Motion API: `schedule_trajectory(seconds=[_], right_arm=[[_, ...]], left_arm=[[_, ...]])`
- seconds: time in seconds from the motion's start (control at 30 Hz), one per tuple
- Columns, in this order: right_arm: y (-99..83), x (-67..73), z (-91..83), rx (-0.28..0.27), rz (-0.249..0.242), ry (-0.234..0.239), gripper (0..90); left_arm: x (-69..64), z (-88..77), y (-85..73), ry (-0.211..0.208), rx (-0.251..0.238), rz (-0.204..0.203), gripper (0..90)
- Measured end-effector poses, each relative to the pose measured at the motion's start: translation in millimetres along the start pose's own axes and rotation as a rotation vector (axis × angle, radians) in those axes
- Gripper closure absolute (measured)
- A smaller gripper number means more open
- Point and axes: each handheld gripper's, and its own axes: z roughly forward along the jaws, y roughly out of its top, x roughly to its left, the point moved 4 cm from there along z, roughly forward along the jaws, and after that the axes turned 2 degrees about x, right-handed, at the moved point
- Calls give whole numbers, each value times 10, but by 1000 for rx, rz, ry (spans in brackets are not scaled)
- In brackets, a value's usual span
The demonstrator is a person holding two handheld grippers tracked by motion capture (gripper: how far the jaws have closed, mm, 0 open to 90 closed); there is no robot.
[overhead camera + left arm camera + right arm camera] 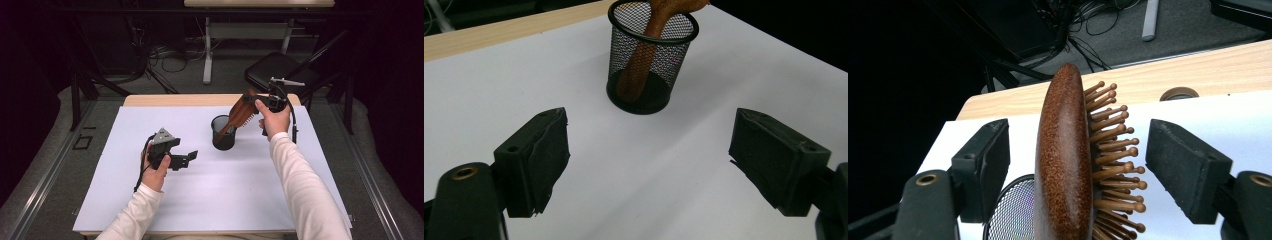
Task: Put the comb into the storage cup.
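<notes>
Dim room; grey carpet floor [45, 150], black chair [280, 70], tangled cables [170, 57], white desk legs [208, 50].

The left hand [156, 170] holds the left gripper [186, 159] low over the tabletop [225, 195], its fingers [536, 160] spread wide with nothing between them. The right arm reaches forward in a white sleeve [305, 190], the right hand [274, 120] raising the right gripper [252, 100] higher and farther away. Its fingers [985, 165] stand apart, clear of contact on both sides.

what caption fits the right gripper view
Wooden hairbrush standing between the open jaws of the right gripper, above a mesh cup.
</notes>
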Motion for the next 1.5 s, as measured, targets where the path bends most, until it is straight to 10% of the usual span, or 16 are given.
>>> schedule_trajectory(seconds=[1.5], right_arm=[[193, 83, -163, 20, -101, -48, 130]], left_arm=[[4, 3, 0, 0, -1, -3, 160]])
